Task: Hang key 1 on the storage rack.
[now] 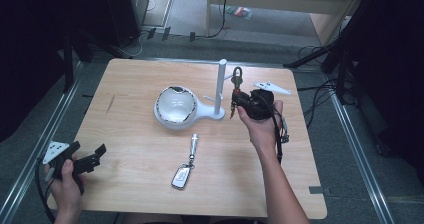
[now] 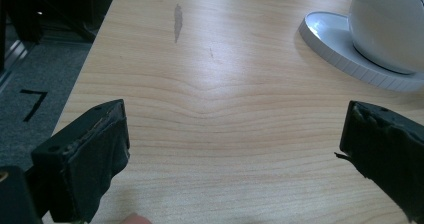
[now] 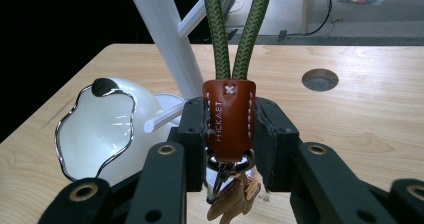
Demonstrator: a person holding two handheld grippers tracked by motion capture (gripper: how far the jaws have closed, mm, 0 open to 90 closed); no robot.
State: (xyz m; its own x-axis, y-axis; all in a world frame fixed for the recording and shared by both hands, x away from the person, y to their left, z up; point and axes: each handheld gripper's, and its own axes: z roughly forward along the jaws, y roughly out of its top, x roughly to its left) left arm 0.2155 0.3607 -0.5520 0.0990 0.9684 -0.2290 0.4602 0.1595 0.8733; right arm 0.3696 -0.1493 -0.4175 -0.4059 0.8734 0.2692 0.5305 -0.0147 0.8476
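Beside the white post [image 1: 221,86] at the worktop's [image 1: 130,149] far middle, the right claw [image 1: 239,95] is clamped on a keyring's [image 3: 229,119] brown leather tab; its green cord loop [image 1: 236,75] rises above the jaws next to the post, and metal keys hang below. A peg [image 3: 167,116] and the white bowl [image 1: 175,105] on the stand's base lie just left of the grip. Near the front left corner, the left claw [image 1: 95,156] stands apart over bare wood, gripping nothing. A car key [image 1: 184,171] lies front of centre, well apart from both. Open worktop stretches between the hands.
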